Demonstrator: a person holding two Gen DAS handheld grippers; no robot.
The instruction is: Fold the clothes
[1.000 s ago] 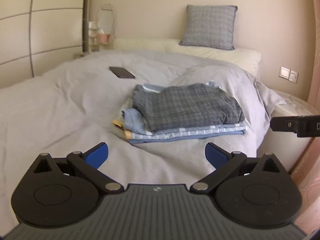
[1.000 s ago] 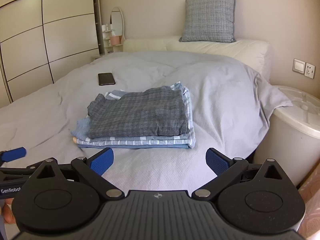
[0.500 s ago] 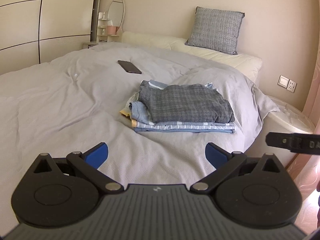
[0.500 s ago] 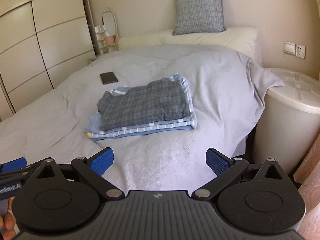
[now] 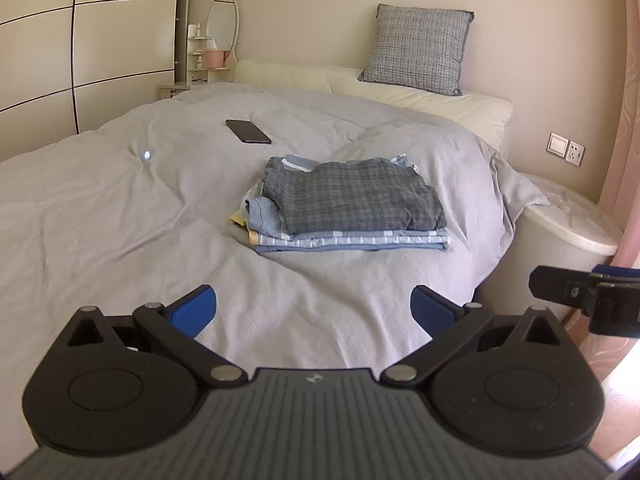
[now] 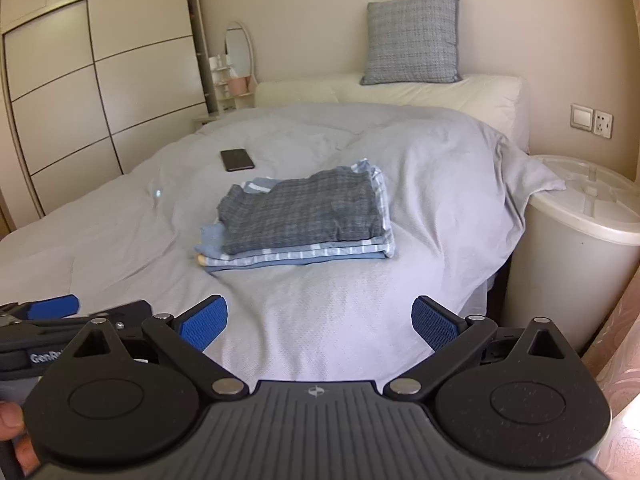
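A: How were the fingers (image 5: 192,308) set on the left gripper (image 5: 314,306)?

B: Spread wide with nothing between them, held above the near edge of the bed (image 5: 100,208). The right gripper (image 6: 320,316) was the same, its blue pads parted and empty, over the bed's near right corner.

A: Could each camera see the other tool?

B: Yes. The left view caught the right one's tip at its right edge, and the right view showed the left one low at its left edge, with a hand (image 6: 12,436) just below it.

A: Where were the clothes?

B: A folded stack (image 5: 348,208) lay on the grey duvet toward the right side of the bed, well apart from both grippers. A grey checked piece (image 6: 300,212) was on top, with light blue striped pieces under it.

A: And beyond?

B: A dark phone (image 5: 248,131) lay flat past the stack, to the left. A white lidded bin (image 6: 580,248) stood off the right edge. At the head, a grey cushion (image 6: 412,38) leaned on the wall.
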